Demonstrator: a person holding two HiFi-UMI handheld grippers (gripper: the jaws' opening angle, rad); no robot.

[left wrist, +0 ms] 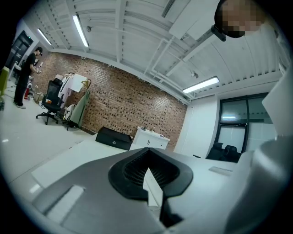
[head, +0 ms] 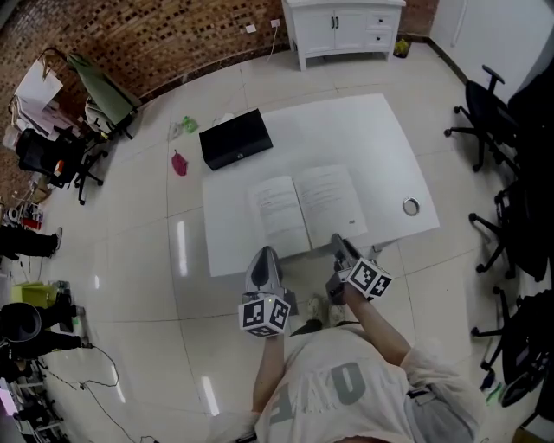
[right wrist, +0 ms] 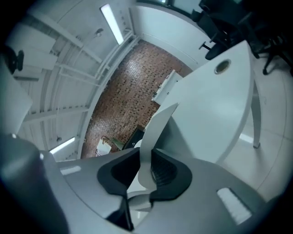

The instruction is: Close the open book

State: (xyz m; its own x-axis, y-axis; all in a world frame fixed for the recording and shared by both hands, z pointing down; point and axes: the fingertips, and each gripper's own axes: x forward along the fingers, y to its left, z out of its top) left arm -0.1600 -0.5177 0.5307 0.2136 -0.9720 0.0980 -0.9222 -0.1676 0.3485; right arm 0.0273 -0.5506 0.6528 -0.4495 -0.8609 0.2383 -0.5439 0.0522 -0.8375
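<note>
Nearest the head camera is the person's pale shirt (head: 333, 389), with both forearms reaching forward to the near edge of the white surface (head: 363, 138). The left gripper (head: 265, 256) sits at the near left corner of the open book (head: 307, 206). Its own view shows the jaws drawn together on a thin white sliver (left wrist: 153, 189) of that book's edge, with hardly any gap left between the dark pads. The right gripper (head: 339, 240) meets the book's near right corner, and its jaws are clenched on a pale leaf (right wrist: 158, 123) that rises from between the pads and curves upward, lifted off the surface. In the head view the book still lies spread flat, both pages showing print, close to the near edge and roughly midway along it. Further right on the surface, apart from the book, is a small round metal ring (head: 410, 206). By the far left corner stands a black case (head: 235, 138) — whether it rests on the surface or just past it cannot be told. On the tiled floor (head: 130, 260) to its left lie a small pink thing (head: 179, 163) and a green one (head: 186, 127). Black office chairs (head: 485, 112) stand along the right side. Farthest off are a white cabinet (head: 342, 24) and a brick wall (head: 173, 35).
</note>
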